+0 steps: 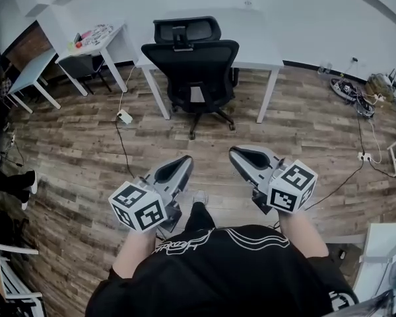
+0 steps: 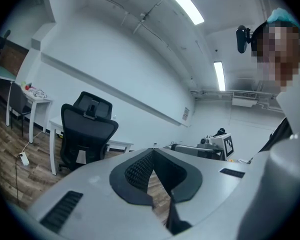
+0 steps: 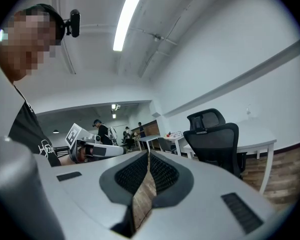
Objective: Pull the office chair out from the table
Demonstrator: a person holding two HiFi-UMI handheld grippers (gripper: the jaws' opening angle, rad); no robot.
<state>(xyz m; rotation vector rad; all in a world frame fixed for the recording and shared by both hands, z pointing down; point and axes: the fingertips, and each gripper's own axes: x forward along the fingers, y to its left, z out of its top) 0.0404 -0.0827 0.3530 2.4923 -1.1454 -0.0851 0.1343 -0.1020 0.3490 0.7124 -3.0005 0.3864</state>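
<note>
The black mesh office chair point(image 1: 195, 71) stands pushed in at the white table point(image 1: 264, 41), its back toward me, a stretch of wood floor away. It also shows as the chair point(image 2: 85, 129) in the left gripper view and as the chair point(image 3: 215, 136) in the right gripper view. My left gripper point(image 1: 185, 160) and right gripper point(image 1: 236, 152) are held side by side in front of my body, both pointing toward the chair and well short of it. The left gripper's point(image 2: 152, 150) tips meet with nothing between them. The right gripper point(image 3: 148, 154) is likewise shut and empty.
A second white table point(image 1: 92, 38) with small items stands left of the chair, with a blue table point(image 1: 30, 71) beyond it. A cable and plug block point(image 1: 125, 117) lie on the floor at left. Shoes and cables point(image 1: 346, 88) lie at the right wall.
</note>
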